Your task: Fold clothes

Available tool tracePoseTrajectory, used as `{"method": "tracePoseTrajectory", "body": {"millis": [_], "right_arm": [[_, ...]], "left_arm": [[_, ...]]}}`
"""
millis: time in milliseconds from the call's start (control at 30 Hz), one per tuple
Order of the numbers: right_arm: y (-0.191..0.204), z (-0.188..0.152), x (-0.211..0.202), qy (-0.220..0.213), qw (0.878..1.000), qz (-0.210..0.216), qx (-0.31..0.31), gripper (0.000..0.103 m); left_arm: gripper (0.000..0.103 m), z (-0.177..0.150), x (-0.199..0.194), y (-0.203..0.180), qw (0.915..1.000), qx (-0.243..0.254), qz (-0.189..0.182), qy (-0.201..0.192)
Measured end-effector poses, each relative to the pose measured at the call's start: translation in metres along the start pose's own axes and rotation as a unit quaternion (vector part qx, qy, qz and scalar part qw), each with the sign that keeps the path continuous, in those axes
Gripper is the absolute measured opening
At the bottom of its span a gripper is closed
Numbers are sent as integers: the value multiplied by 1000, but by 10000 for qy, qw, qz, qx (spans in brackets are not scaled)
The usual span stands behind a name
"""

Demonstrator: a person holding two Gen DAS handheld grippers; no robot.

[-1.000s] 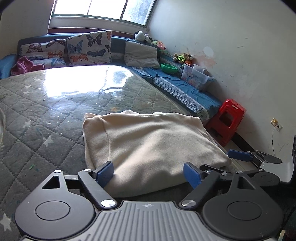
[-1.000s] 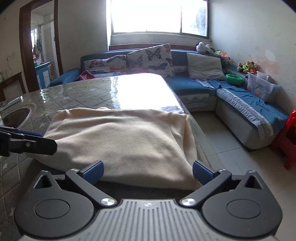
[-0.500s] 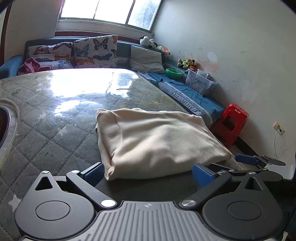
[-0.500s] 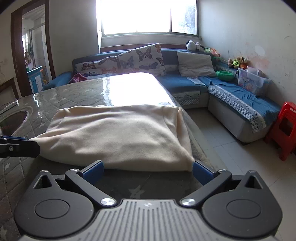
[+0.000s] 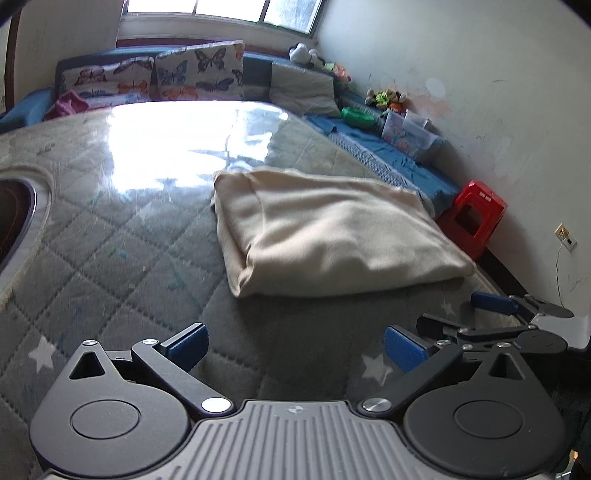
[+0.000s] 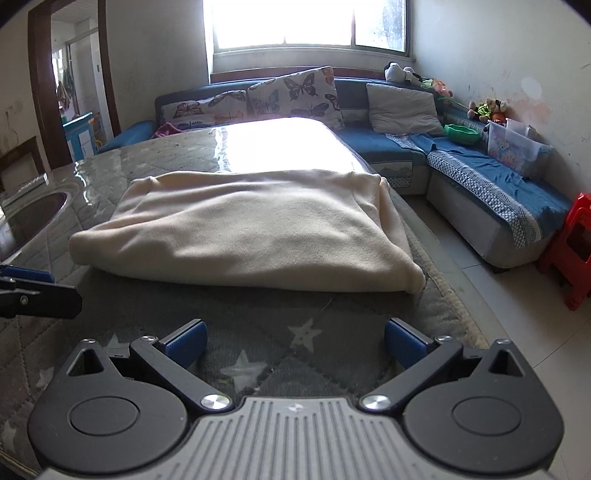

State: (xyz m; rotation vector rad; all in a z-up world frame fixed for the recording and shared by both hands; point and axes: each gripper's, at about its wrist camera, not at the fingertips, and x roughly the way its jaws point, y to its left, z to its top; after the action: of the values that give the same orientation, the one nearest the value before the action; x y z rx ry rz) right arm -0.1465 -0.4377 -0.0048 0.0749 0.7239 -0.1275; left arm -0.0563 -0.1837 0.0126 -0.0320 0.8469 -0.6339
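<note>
While both grippers hang low over the table, nothing sits between either pair of jaws. Left gripper [image 5: 295, 345], bottom centre of its own view, has its blue pads spread wide, only the grey quilted table cover [image 5: 110, 258] between them. Right gripper [image 6: 293, 345], bottom centre of its view, also stands wide open over the same cover, star prints showing in the gap. The right gripper also shows at the lower right of the left view, jaws apart.

Cream garment [image 5: 328, 232] lies folded into a thick rectangle on the table, centre of the left view, well ahead of the pads, not touched. In the right view it fills the middle, its near edge just ahead of the fingers, its right corner close to the table edge.

Sink [image 6: 29, 218] at left edge of the right view. Blue sofa [image 6: 480, 173] with butterfly cushions [image 6: 295, 96] across the top, red stool [image 5: 476, 218] at right, window [image 6: 306, 22] glaring on the tabletop.
</note>
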Motion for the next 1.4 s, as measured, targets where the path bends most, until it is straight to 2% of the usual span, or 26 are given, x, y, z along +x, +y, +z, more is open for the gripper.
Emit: {"method": "tracePoseTrajectory", "body": {"millis": [300,600,767,1300,1400], "right_arm": [[0,-2,0,-21,10000,-32,86,103],[2,0,2,52,9999,-95,127,103],[3,-1,2,56,9998,-131,145,103],[10,-5,0,-96,9988,-336,348,103],[10,-3,1,8,9990,-313,319,103]], "left_arm": [[103,-1,0,-3,9999,61,90,51],[103,3,0,2,9998,-143,3,118],[103,1,2,-6,9997,61,182,124],[103,2,5,-11,9991,55,387,164],[103,3,6,-12,9990,67,401,179]]}}
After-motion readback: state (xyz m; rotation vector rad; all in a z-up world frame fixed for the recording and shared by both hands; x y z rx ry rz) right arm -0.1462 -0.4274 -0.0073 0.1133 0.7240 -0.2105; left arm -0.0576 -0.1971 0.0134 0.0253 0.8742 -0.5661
